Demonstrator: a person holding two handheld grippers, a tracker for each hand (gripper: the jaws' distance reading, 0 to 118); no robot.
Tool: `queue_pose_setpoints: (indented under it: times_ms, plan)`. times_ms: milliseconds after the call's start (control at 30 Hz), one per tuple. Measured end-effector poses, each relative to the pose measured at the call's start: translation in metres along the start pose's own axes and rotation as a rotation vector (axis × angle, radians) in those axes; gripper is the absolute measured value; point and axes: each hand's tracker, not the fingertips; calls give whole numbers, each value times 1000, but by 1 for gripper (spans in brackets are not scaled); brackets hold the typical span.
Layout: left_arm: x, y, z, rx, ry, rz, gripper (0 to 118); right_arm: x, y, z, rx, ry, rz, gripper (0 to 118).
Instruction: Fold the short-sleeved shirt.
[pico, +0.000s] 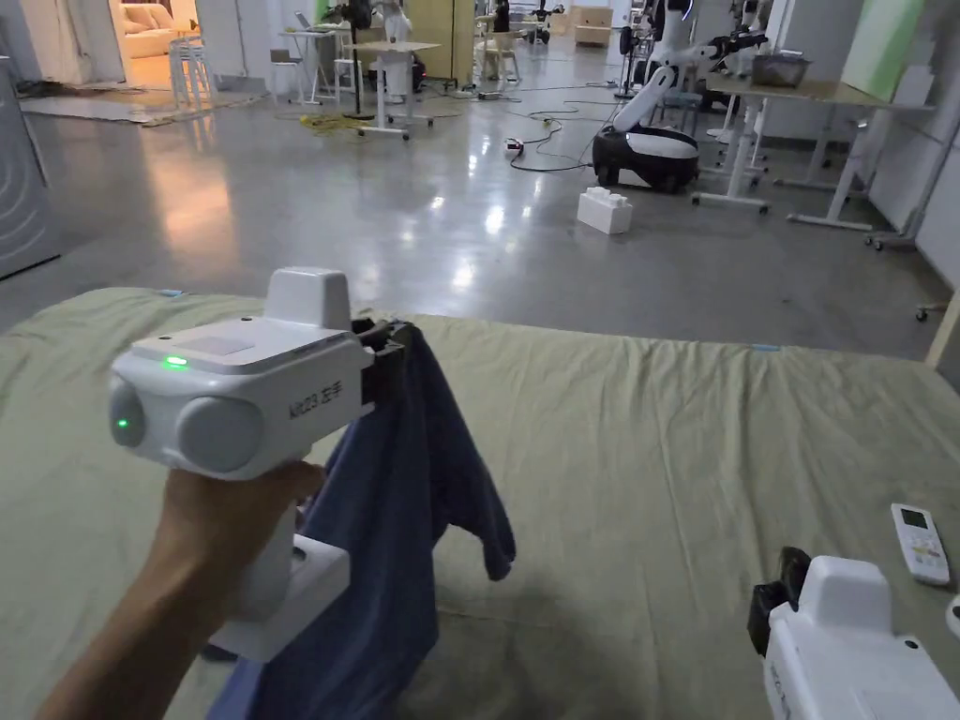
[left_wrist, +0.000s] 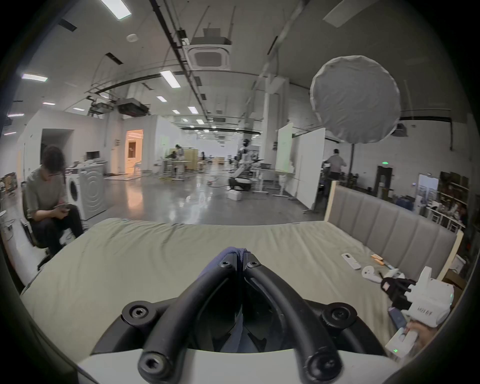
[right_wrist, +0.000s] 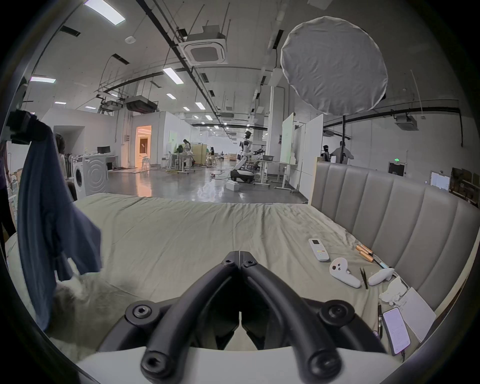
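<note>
Folding hasn't begun: your left gripper pinches the blue shirt, apparently bunched, hanging beneath its jaws; your right gripper is closed, empty.

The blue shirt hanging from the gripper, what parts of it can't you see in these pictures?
- Dark blue short-sleeved shirt, head view: its bottom is cut off by the picture's lower edge, and the white left gripper and the hand cover part of it.
- Left gripper view: just a bunched bit pokes past the black jaws.
- Right gripper view: the dark lens rim cuts its lower end; collar and sleeves are too crumpled to tell apart.
</note>
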Motion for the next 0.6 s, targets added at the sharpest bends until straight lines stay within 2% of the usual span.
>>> queue_pose_setpoints:
  times_ms: [67,233,367,433,600]
  plan:
    - [67,14,-59,-14,-52,-9,4,10,0,2,3,-23,-9,0]
    - [147,-1,-95,-92,-199,-24,4,37,-2,8,-2,-77,-21,0]
    - [209,-39,-116,-165,-253,-58,4,55,-9,14,-16,-111,-33,0]
    - [220,-60,-128,-219,-278,-49,4,60,-12,17,-23,-125,-34,0]
    - [226,-110,-139,-298,-235,-59,4,72,-21,19,-48,-144,-35,0]
